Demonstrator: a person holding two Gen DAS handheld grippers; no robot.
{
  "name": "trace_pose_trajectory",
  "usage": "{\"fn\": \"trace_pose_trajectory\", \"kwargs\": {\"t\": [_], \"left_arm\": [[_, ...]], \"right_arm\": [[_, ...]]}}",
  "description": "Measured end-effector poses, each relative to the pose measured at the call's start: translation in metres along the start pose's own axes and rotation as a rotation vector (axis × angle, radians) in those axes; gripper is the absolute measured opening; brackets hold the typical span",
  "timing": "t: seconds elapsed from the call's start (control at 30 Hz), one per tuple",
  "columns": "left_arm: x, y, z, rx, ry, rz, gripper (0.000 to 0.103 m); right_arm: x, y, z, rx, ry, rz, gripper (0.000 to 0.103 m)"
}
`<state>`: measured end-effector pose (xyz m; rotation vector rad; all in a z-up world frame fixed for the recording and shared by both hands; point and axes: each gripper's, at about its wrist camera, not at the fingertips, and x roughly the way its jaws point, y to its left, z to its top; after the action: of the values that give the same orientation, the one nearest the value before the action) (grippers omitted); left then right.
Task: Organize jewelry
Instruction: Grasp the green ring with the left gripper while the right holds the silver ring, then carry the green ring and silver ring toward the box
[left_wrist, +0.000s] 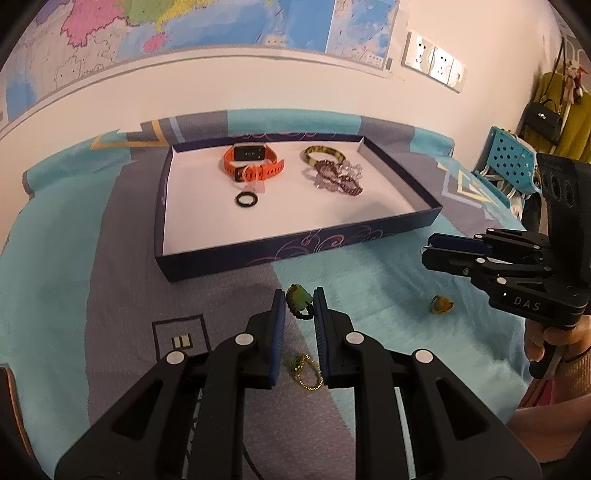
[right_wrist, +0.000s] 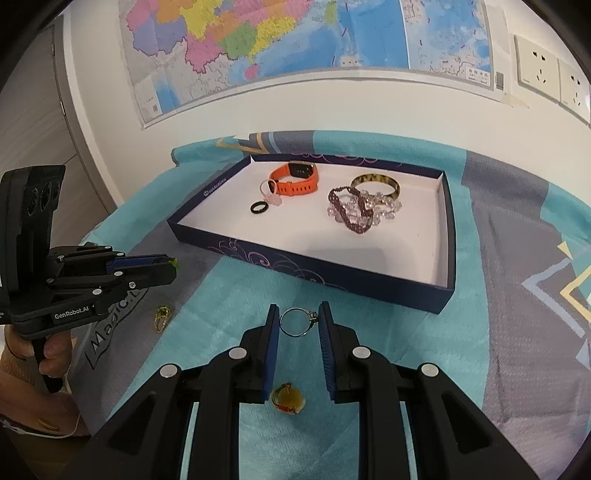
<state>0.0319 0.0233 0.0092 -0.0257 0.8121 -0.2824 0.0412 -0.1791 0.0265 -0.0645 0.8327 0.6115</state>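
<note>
Wall map (right_wrist: 295, 37), sockets (right_wrist: 535, 66), perhaps coats

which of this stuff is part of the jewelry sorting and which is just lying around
Part of the job:
- box, holding orange watch, black ring, bangle, bead bracelets
- green pendant in left gripper
- silver ring in right gripper
- gold chain and amber charm, both on the cloth

Just lying about:
- wall map
- wall sockets
- black handbag

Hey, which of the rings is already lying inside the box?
The black ring, flat on the white floor of the box in front of the orange watch. The silver ring is in the right gripper.
</note>
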Motion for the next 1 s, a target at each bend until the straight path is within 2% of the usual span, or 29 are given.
{"fn": "trace_pose_trajectory", "kwargs": {"t": [1.0], "left_arm": [[-0.006, -0.009, 0.032, 0.046, -0.081, 0.006, 0.016]], "right_arm": [[-0.005, -0.003, 0.036, -0.057, -0.07, -0.038, 0.019]]}}
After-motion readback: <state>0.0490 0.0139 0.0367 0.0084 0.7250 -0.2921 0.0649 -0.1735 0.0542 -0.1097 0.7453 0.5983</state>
